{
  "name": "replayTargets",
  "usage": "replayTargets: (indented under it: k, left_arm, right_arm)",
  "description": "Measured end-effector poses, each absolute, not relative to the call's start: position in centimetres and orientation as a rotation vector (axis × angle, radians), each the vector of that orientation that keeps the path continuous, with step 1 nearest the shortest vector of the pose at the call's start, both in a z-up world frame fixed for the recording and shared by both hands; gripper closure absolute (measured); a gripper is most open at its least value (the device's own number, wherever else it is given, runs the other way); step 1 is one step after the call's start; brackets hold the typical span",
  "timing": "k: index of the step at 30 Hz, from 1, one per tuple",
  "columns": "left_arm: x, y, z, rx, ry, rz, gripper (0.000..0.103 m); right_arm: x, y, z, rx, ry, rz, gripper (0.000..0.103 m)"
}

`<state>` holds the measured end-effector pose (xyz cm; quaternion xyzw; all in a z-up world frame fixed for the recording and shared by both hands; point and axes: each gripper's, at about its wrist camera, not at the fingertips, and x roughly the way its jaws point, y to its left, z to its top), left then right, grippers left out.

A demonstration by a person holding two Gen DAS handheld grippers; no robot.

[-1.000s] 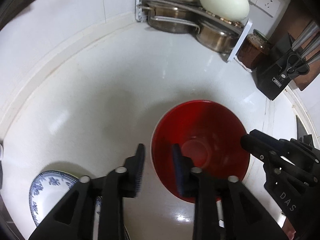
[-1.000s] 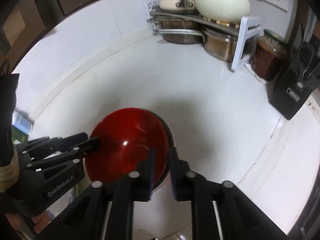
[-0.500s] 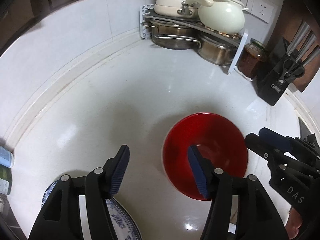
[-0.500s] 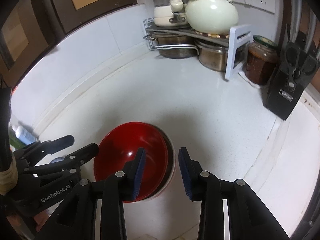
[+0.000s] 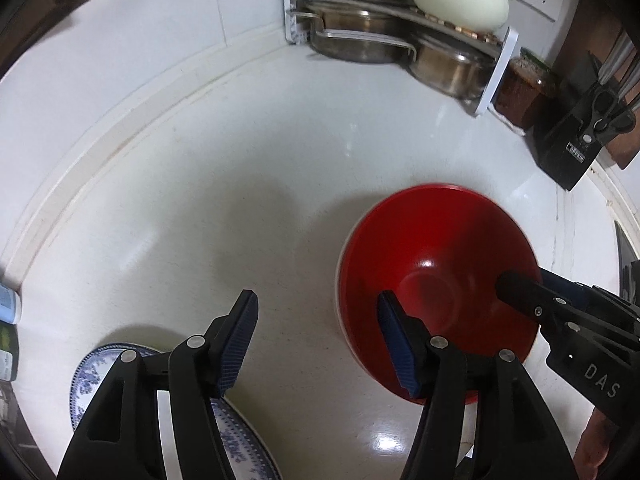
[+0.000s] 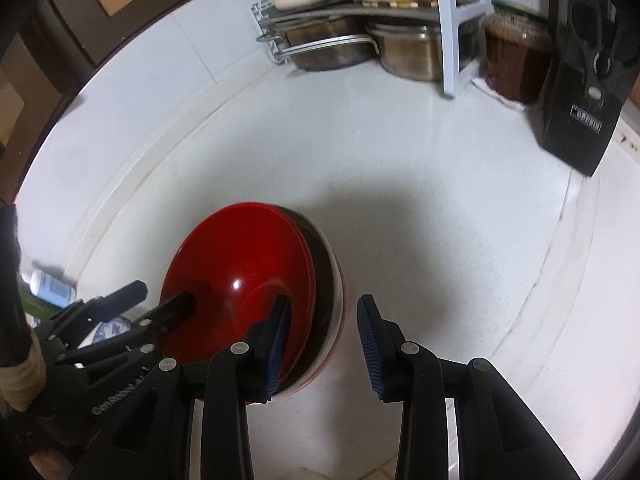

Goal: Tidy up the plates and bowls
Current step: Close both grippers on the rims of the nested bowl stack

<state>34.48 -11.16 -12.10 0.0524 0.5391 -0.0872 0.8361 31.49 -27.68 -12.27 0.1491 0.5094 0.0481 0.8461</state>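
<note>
The red bowl (image 5: 436,280) sits nested in another bowl (image 6: 334,280) with a dark inside and a white outer wall, on the white table (image 5: 240,160). The stack looks slightly uneven in the right wrist view: the red bowl leans toward the left side. I think the main risk is a knock. One pad of the left gripper (image 5: 318,340) hangs over the near rim of the red bowl, and one pad of the right gripper (image 6: 320,344) is just beside the stack's wall. A careless sideways move could push the bowls across the smooth table or tip the top one out.

A blue patterned plate (image 5: 92,376) lies under the left gripper, so a low pass there could strike it.

The fingers of the left gripper are wide apart and hold nothing. The fingers of the right gripper are also spread, with the bowl stack's right edge partly between them; whether a pad touches the stack I cannot tell. Neither is gripping.
</note>
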Motion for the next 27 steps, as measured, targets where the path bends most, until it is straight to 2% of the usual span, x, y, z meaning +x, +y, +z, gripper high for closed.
replayTargets:
  k: [6, 12, 16, 27]
  left_arm:
    - [35.1, -11.8, -13.5, 0.107, 1.188, -0.198, 0.043]
    - [36.0, -12.1, -14.6, 0.059, 1.255, -0.231, 0.06]
    - [36.1, -12.1, -14.6, 0.006, 1.285, -0.276, 0.071]
    - [35.7, -12.3, -14.5, -0.008, 1.333, -0.253, 0.073]
  right_arm:
    - [31.9, -27.8, -13.3, 0.357, 1.108, 0.109, 0.067]
    - [32.6, -27.8, -14.0, 0.384, 1.143, 0.11, 0.068]
    - [32.8, -27.7, -14.2, 0.376, 1.163, 0.105, 0.074]
    - [33.1, -27.9, -14.0, 0.412, 1.212, 0.043, 0.082]
